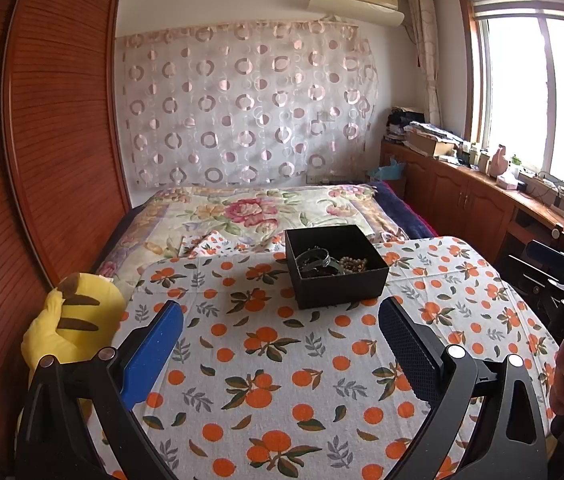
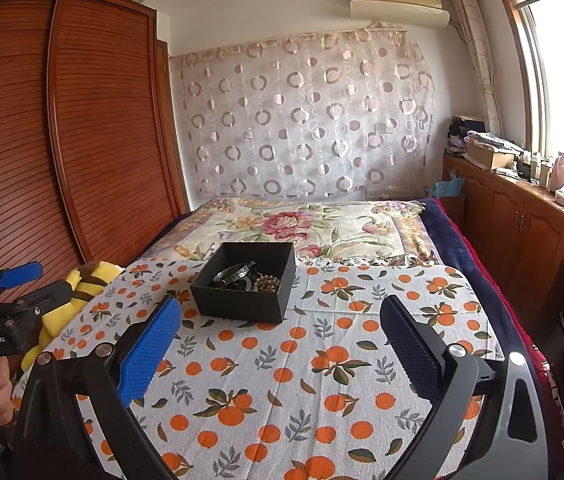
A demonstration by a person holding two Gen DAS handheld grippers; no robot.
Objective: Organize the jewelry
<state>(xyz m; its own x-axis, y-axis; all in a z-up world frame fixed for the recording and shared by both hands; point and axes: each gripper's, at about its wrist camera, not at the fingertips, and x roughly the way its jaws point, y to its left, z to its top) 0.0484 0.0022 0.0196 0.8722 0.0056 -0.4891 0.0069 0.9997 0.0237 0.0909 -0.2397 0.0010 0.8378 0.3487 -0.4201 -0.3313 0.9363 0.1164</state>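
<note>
A small black box point(image 1: 336, 266) sits open-topped on the orange-print cloth point(image 1: 265, 360) that covers a table at the foot of the bed, and everything here arranges itself around it. Inside the box lie the jewelry pieces: a dark bangle with a silvery band point(image 1: 314, 258) toward its left half, and a loop of pale wooden beads point(image 1: 354, 265) to the right of that, touching or nearly touching it; something darker lies under them that I cannot make out. The left gripper point(image 1: 279, 346) hangs on the near side of the box, fingers spread wide and empty, and the right gripper point(image 2: 282, 340) does the same, also nearer than the box and a little to its right, with nothing between its pads. A yellow plush toy point(image 1: 69, 320) slumps off the table edge to the left of the box. From where I stand, these pieces look light. The bangle should be stiff and rather slick, best pinched across its band where it rises clear of the heap. The beads will be limp and will drape, so a grip on one bunched section seems wiser. The cardboard box itself looks light enough to skid if nudged, so one claw may need to steady a wall.
</note>
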